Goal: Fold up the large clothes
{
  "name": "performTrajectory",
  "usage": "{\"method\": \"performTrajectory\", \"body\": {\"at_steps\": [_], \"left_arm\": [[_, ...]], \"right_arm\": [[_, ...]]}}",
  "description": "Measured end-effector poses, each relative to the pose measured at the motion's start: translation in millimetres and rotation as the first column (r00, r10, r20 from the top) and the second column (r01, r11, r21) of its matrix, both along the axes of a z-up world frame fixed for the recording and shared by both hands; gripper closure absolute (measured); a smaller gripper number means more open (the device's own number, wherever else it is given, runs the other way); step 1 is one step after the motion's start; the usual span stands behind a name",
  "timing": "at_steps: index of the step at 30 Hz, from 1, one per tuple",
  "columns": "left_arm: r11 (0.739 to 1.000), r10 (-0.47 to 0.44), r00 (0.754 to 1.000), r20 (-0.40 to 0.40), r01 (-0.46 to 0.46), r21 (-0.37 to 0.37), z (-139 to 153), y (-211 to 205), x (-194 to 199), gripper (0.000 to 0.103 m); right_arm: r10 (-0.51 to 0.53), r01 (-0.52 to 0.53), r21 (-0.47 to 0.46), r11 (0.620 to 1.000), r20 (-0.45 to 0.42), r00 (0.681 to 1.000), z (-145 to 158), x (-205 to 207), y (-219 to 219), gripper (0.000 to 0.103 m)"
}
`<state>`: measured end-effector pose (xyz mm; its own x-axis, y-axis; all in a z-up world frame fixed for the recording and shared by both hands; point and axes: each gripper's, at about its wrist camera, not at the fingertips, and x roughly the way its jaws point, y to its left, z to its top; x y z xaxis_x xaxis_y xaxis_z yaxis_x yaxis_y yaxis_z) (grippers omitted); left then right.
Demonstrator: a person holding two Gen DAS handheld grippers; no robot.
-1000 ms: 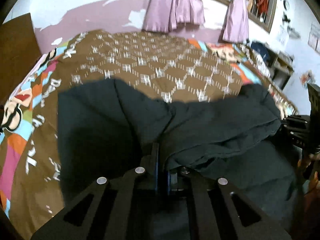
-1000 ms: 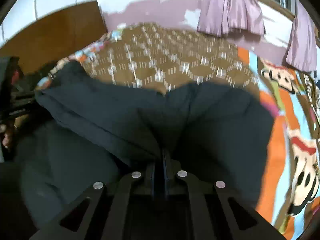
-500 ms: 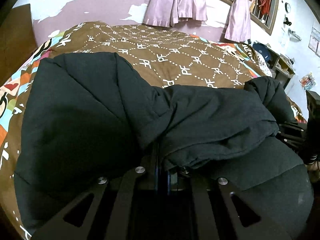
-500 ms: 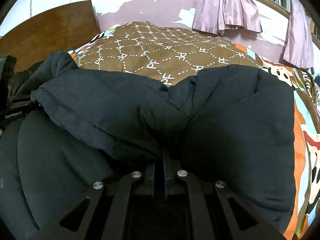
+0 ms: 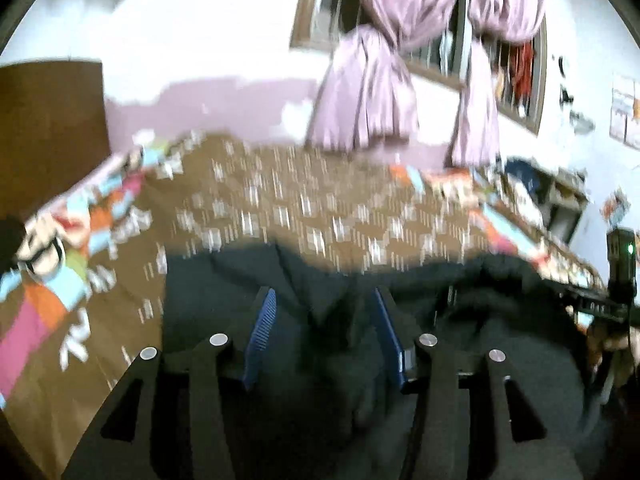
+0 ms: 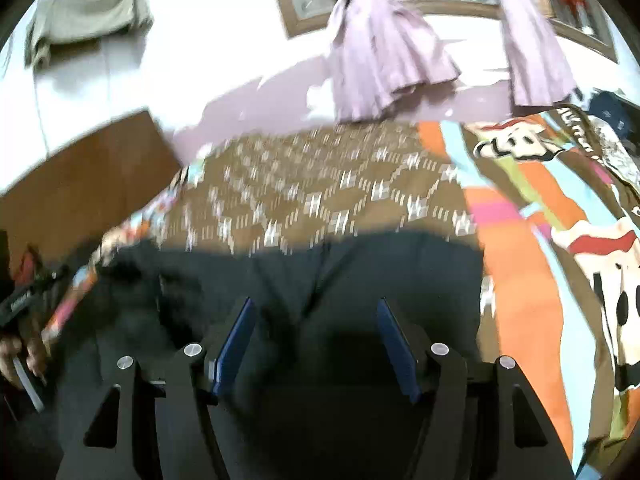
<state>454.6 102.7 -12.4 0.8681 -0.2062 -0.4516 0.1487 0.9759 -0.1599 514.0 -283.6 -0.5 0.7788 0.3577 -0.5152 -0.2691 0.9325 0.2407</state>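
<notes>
Blue-padded and spread wide apart, our left tongs [image 5: 324, 300] hang over the dark padded garment [image 5: 320, 360] with nothing between the pads. Our right tongs [image 6: 314, 312] stand just as wide and grip nothing. In both wrist views the garment fills the lower middle of the frame, lying bunched on the bed [image 5: 320, 208], its far edge running across the centre of each picture. Beyond that edge we see the brown bedcover with its white lattice pattern, bordered by a bright cartoon print [image 6: 560, 240] at the right of the right view and at the left of the left view. A wooden headboard [image 6: 80, 184] sits at the left of both frames. Across the top, lilac curtains [image 5: 372, 92] hang knotted before a barred window. At the far right of the left view the other device shows beside the garment; at the lower left of the right view a hand [image 6: 20, 356] holds the left one. Both pictures are blurred.
</notes>
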Motion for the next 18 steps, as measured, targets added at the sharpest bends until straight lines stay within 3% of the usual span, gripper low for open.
{"method": "performTrajectory", "body": {"at_steps": [2, 4, 6, 9, 12, 13, 18], "left_arm": [[0.999, 0.009, 1.0, 0.012, -0.008, -0.051, 22.2, -3.8, 25.0, 0.059], [0.996, -0.005, 0.999, -0.037, 0.002, -0.089, 31.7, -12.1, 56.8, 0.059], [0.992, -0.053, 0.992, -0.111, 0.039, -0.123, 29.7, -20.8, 89.3, 0.059], [0.982, -0.134, 0.968, -0.214, 0.101, -0.158, 17.3, -32.3, 116.8, 0.059], [0.967, -0.243, 0.929, -0.278, 0.208, -0.149, -3.2, -46.3, 117.6, 0.06], [0.953, -0.3, 0.907, -0.295, 0.269, -0.142, -12.5, -51.9, 112.4, 0.066], [0.897, -0.413, 0.826, -0.384, 0.443, -0.011, -48.7, -78.4, 77.9, 0.078]], "right_arm": [[-0.007, 0.006, 0.043, 0.999, 0.022, 1.0, 19.7, 14.8, 4.6, 0.043], [0.028, -0.028, 0.075, 0.997, 0.009, 1.0, 34.5, 38.9, 19.9, 0.043], [0.093, -0.084, 0.122, 0.989, -0.065, 0.994, 33.2, 63.6, 36.9, 0.043], [0.223, -0.189, 0.185, 0.964, -0.182, 0.958, 12.9, 85.7, 60.9, 0.043], [0.279, -0.268, 0.077, 0.96, -0.287, 0.917, -17.6, 81.6, 81.1, 0.057], [0.294, -0.295, 0.044, 0.955, -0.293, 0.91, -23.0, 76.1, 81.3, 0.06], [0.376, -0.428, -0.074, 0.901, -0.364, 0.852, -38.8, 59.9, 90.3, 0.064]]}}
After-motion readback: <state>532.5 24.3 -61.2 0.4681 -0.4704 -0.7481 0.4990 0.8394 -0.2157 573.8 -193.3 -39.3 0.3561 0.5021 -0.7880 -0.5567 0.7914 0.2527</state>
